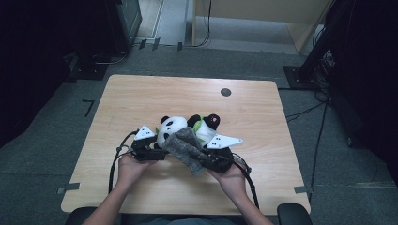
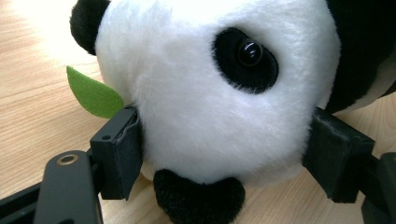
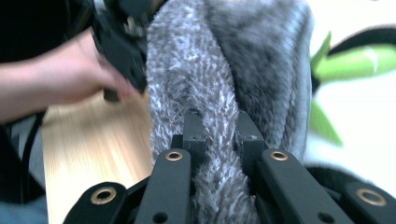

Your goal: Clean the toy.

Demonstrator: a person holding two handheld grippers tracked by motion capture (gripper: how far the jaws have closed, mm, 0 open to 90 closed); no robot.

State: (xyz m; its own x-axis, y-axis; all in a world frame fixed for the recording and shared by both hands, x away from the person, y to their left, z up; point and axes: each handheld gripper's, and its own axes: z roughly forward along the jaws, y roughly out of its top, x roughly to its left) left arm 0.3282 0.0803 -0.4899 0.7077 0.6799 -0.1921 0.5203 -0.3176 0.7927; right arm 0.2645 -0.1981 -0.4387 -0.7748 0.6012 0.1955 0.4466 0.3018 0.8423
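Observation:
A black-and-white plush panda (image 1: 171, 127) lies at the middle of the wooden table (image 1: 141, 93), with a green felt leaf (image 2: 93, 95) by its head. My left gripper (image 2: 224, 149) is shut on the panda's white head (image 2: 201, 102), one pad pressing into each side. A grey fuzzy cloth (image 1: 185, 147) drapes over the panda's body. The right gripper (image 3: 219, 121) is shut on a fold of that cloth (image 3: 219, 70), just right of the panda. In the high view the left gripper (image 1: 157, 152) and the right gripper (image 1: 206, 161) flank the toy.
A dark round grommet (image 1: 225, 92) sits in the table's far right part. Cables (image 1: 115, 161) trail from both grippers toward the near edge. Dark equipment stands (image 1: 319, 47) and floor cables surround the table. Bare wood lies at the left, right and back.

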